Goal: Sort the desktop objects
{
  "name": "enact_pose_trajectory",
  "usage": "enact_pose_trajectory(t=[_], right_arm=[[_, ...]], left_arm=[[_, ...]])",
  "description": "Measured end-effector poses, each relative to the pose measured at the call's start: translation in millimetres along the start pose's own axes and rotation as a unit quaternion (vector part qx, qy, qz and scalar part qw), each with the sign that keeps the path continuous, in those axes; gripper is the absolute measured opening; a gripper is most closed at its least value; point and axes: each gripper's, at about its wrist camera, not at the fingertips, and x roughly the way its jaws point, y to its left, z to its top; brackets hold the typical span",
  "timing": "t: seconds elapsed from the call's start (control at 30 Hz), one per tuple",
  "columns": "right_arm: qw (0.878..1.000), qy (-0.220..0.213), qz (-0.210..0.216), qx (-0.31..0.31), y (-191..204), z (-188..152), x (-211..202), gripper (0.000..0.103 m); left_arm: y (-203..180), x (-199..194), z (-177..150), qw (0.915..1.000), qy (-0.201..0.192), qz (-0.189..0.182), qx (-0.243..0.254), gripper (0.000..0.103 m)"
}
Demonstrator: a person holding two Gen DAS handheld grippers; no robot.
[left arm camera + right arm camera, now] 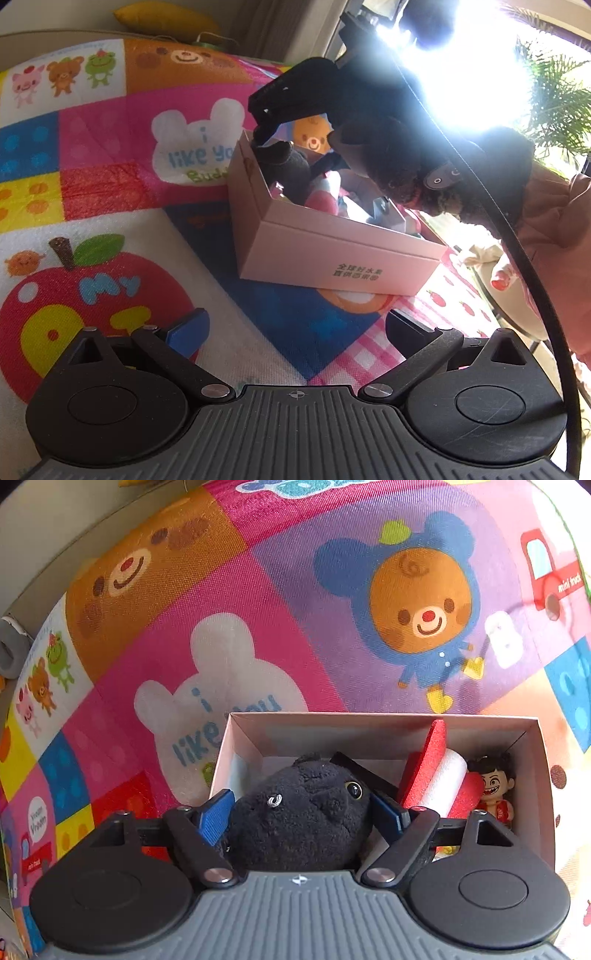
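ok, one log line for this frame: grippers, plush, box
right gripper: open, astride black plush | plush: in pink box | left gripper: open, empty, short of box | also boxed: figurine

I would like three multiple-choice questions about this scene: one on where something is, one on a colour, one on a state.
1. Where is the black plush toy?
A. in the pink box
B. on the mat outside the box
C. on a shelf

2. What colour are the pads of the right gripper?
A. green
B. blue
C. white

3. How is the left gripper?
A. shut on a toy
B. shut on the box
C. open, holding nothing

Answers: 1 A, the box walls surround the toy; 2 B, blue pads flank the toy; 3 C, only mat shows between its spread fingers.
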Motion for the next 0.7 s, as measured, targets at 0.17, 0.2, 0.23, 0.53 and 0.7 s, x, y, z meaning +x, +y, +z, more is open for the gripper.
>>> enact_pose_trajectory(t=[0.17, 0.2, 0.23, 0.53, 0.7], right_arm=[[0.996, -0.028, 0.064, 0.056, -27.7, -10.2, -25.5, 0.068], [0.992, -0.042, 0.081, 0.089, -39.5, -11.3, -31.4, 0.068], [0.988, -0.055, 0.09, 0.115, -48.5, -12.6, -35.6, 0.068], [0.967, -0.07, 0.172, 0.175, -77.0, -8.6, -52.7, 0.075], [0.984, -0.142, 0.067, 0.085, -69.1, -9.9, -78.1, 0.032]], left_arm=[[3.1, -1.7, -0.4, 0.9999, -0.01, 0.0, -0.006, 0.103], [2.9, -1.8, -0.7, 0.9999, -0.01, 0.002, -0.006, 0.103], [2.3, -1.8, -1.0, 1.0, -0.009, 0.003, -0.004, 0.103], [0.9, -4.0, -1.8, 0.9999, -0.011, 0.008, 0.004, 0.103], [-1.8, -4.1, -2.8, 0.9998, -0.011, 0.01, 0.012, 0.103]])
